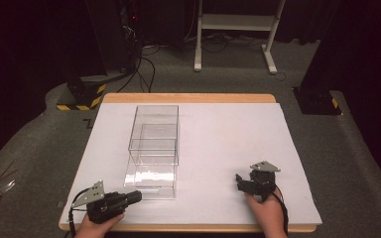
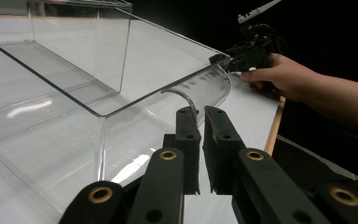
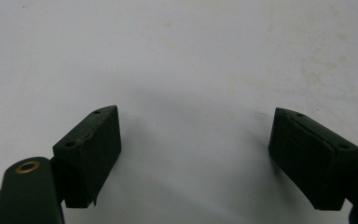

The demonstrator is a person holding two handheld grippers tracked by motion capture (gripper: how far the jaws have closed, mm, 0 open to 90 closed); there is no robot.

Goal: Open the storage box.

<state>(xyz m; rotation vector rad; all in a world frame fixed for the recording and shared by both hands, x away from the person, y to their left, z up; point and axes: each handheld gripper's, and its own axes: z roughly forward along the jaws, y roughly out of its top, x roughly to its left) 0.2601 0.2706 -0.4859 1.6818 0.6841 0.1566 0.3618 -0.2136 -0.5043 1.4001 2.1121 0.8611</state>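
So we're parked at the near edge with the clear box [image 1: 153, 151] ahead of our left gripper [image 1: 135, 197].

Our left gripper has its jaws pressed together on nothing, tips lying just beside the box's near right corner, pointing rightward along the table [image 1: 228, 134]. The box runs lengthwise away from us, left of centre, so the left hand is clearly nearer. Our right gripper [image 1: 239, 181] sits well apart to the right, jaws spread wide over bare white surface.
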